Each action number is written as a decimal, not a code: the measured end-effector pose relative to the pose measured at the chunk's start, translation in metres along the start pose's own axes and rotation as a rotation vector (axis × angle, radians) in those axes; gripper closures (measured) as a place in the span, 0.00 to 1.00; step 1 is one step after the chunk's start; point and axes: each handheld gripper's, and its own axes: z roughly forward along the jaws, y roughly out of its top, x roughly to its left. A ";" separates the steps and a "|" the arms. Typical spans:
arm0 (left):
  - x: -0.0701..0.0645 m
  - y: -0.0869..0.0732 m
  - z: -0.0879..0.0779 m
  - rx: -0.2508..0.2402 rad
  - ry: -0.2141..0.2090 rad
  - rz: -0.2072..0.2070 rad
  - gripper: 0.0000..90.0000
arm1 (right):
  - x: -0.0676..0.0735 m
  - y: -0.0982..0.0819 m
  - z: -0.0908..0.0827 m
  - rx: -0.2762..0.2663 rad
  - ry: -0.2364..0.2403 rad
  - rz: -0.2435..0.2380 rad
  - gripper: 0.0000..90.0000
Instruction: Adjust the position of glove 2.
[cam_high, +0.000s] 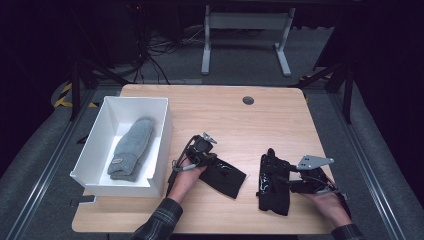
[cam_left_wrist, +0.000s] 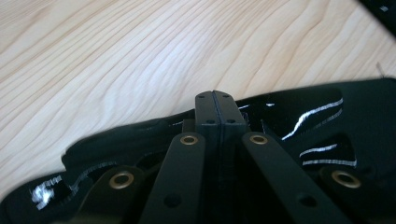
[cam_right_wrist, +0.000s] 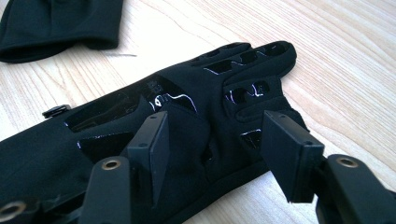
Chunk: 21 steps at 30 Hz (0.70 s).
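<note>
Light wooden table (cam_high: 280, 120): borne on it are a white box (cam_high: 162, 135) at left and two black gloves (cam_high: 223, 176) (cam_high: 272, 184) near the front edge.

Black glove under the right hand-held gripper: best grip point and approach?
Take the black glove at its palm edge, coming from above. It lies flat on the table, and the right hand-held gripper already hangs open over that part, jaws either side.

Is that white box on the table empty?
No. The white box holds a grey mitten, lying flat inside in the high view.
</note>
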 end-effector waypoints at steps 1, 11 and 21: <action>-0.003 0.004 0.002 0.006 -0.004 0.013 1.00 | 0.000 0.000 0.000 0.001 0.000 0.000 0.49; -0.037 0.035 0.031 0.012 -0.076 0.112 1.00 | -0.001 0.000 0.000 -0.002 0.002 0.001 0.49; -0.064 0.044 0.040 0.023 -0.129 0.177 1.00 | 0.000 -0.001 -0.001 -0.005 0.007 0.001 0.49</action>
